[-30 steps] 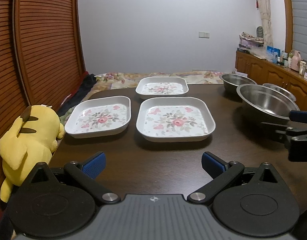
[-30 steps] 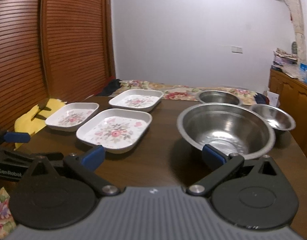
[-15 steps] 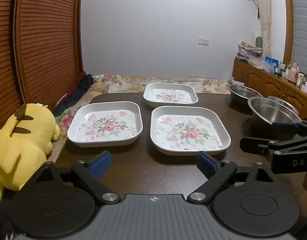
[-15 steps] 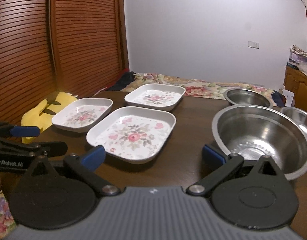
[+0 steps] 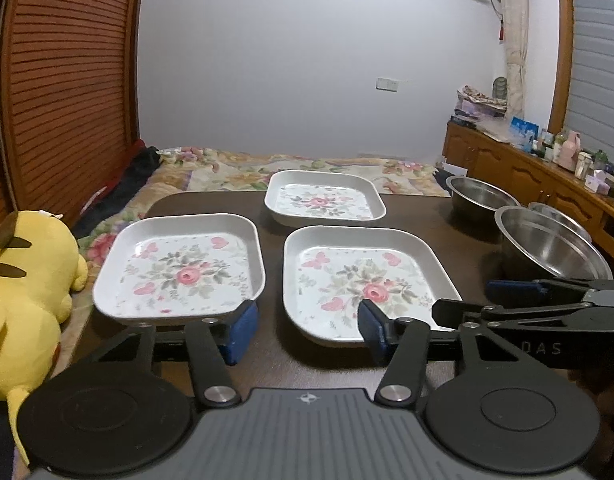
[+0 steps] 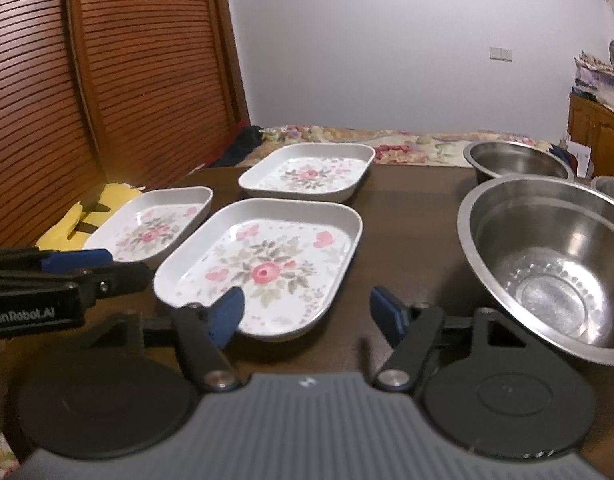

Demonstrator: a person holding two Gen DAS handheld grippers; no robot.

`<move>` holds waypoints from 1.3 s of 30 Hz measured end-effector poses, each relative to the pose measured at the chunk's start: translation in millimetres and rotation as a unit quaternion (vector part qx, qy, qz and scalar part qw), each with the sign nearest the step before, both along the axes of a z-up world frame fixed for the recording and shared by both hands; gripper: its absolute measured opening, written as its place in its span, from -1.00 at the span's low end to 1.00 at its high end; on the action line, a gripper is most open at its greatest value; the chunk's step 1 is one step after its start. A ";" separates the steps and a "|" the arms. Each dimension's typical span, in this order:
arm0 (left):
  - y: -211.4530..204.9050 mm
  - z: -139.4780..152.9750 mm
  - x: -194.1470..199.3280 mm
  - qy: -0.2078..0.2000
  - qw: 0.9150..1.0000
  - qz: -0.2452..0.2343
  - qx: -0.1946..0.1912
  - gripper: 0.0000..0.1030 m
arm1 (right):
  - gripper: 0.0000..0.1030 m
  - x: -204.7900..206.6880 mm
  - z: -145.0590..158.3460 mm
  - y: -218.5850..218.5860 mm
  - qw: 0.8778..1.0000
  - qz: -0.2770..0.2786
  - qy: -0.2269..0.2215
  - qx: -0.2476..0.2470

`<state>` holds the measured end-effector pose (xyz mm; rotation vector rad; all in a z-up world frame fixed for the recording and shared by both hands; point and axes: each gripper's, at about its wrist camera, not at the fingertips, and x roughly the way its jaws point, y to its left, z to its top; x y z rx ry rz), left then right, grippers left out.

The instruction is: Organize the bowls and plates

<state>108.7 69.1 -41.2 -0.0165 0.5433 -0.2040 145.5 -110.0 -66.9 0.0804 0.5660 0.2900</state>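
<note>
Three white square floral plates lie on the dark table: a left plate point(image 5: 179, 268) point(image 6: 151, 224), a near middle plate point(image 5: 363, 280) point(image 6: 263, 264) and a far plate point(image 5: 325, 198) point(image 6: 309, 172). Three steel bowls stand to the right: a large one point(image 5: 551, 248) point(image 6: 547, 264), one behind it point(image 5: 481, 196) point(image 6: 517, 160) and a small one point(image 5: 563, 216) point(image 6: 613, 188). My left gripper point(image 5: 305, 332) is open, low over the gap between the two near plates. My right gripper point(image 6: 307, 314) is open at the middle plate's near right corner, beside the large bowl.
A yellow plush toy point(image 5: 23, 288) sits off the table's left edge. Slatted wooden doors point(image 6: 87, 80) stand on the left. A flowered bedspread point(image 5: 299, 168) lies beyond the table's far edge, and a wooden sideboard point(image 5: 547, 176) with small items runs along the right.
Both grippers have moved forward and lower toward the plates. The jaws of both have narrowed somewhat but stay open. Plates and bowls have not moved.
</note>
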 end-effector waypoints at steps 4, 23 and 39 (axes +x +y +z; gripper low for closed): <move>-1.4 -6.0 11.0 0.010 1.000 -0.003 -0.006 -0.09 | 0.11 4.6 -3.4 -0.2 1.000 -0.006 0.008 0.002; -0.6 -15.5 43.0 0.037 0.999 -0.015 -0.025 -0.32 | -0.12 11.1 -12.0 1.6 1.000 -0.017 0.021 -0.011; -1.2 -28.4 52.5 0.055 0.998 -0.003 -0.018 -0.67 | -0.51 12.9 -13.9 -0.3 1.000 -0.016 0.013 -0.019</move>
